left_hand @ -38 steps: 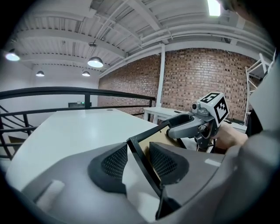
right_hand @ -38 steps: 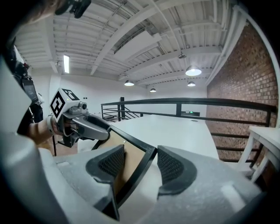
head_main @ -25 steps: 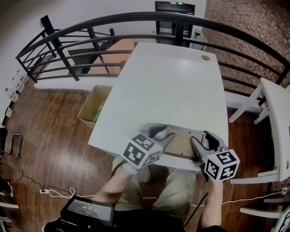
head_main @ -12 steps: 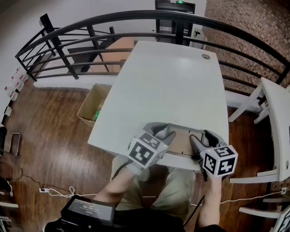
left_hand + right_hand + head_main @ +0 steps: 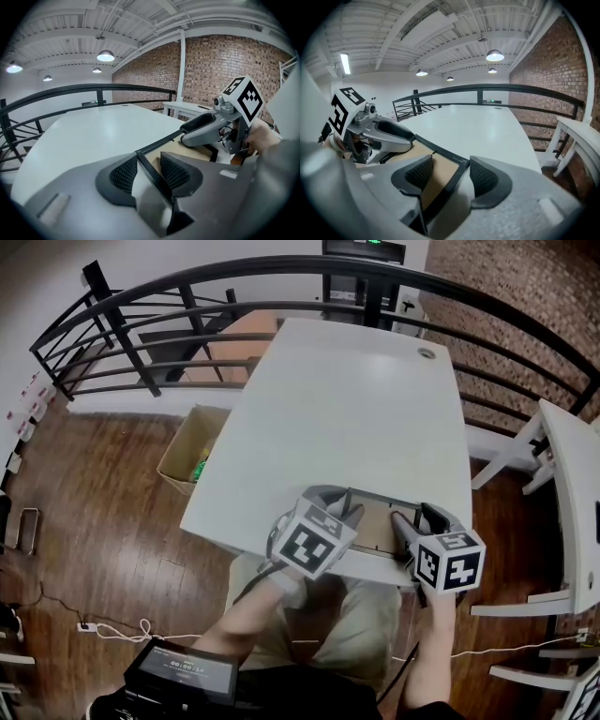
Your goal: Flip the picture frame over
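The wood floor was dark brown and lay all around. On it stood a big white table, with a curved black railing past its far end. A brick wall was at the back right. A second white table stood to the right, apart from the big one. An open cardboard box sat on the floor just beside the big table's left edge.

The picture frame was at the near edge of the big table, right in front of the person. Its brown back faced up, with a thin black rim around it. Its long side ran from left to right, from one gripper to the other.

The left gripper was squeezed narrow on the frame's left rim. The right gripper was wider: the frame's right rim sat between its jaws, with a small gap on the outer side.

Each gripper had a cube with black and white squares, one on the left and one on the right.

A small screen by the person's lap showed numbers too small to read.
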`<state>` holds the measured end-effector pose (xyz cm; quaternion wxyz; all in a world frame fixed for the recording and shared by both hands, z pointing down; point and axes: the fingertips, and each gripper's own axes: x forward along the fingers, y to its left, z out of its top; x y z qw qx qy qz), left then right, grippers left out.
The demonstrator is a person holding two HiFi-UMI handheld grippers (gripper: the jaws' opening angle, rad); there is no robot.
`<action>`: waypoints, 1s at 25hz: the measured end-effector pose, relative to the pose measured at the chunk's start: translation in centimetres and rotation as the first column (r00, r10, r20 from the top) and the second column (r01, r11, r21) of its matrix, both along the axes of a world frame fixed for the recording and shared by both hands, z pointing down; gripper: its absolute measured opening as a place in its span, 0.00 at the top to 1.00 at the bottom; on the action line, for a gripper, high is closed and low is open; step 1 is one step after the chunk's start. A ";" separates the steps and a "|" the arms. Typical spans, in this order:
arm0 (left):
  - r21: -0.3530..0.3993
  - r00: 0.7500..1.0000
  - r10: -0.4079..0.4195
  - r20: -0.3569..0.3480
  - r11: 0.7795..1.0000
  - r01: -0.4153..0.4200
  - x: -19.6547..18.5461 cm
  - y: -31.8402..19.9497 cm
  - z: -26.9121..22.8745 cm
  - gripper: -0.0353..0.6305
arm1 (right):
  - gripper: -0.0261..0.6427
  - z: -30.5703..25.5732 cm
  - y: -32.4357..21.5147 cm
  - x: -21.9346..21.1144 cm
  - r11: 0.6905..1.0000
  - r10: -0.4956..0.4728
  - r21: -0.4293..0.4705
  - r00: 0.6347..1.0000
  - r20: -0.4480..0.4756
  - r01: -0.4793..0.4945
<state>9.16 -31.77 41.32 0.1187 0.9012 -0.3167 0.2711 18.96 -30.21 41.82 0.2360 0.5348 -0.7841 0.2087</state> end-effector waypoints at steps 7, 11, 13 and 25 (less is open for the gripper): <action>0.041 0.996 0.003 0.093 0.999 -0.007 0.3 0.2 1.1 0.72 | 0.61 0.8 -0.2 -0.2 1.000 0.008 -0.028 0.996 -0.089 -0.011; 0.062 0.994 0.005 0.108 0.998 -0.012 0.2 0.2 1.3 0.73 | 0.61 0.9 -0.3 -0.4 1.000 0.007 -0.021 0.994 -0.110 -0.009; 0.063 0.994 0.004 0.108 0.998 -0.010 0.1 0.2 1.2 0.73 | 0.61 0.8 -0.2 -0.5 1.000 0.008 -0.010 0.993 -0.114 -0.009; 0.097 0.992 -0.099 -0.078 0.990 0.107 -1.4 -0.9 -0.9 0.89 | 0.62 -0.3 -0.3 0.4 0.992 0.079 0.100 0.994 -0.077 -0.071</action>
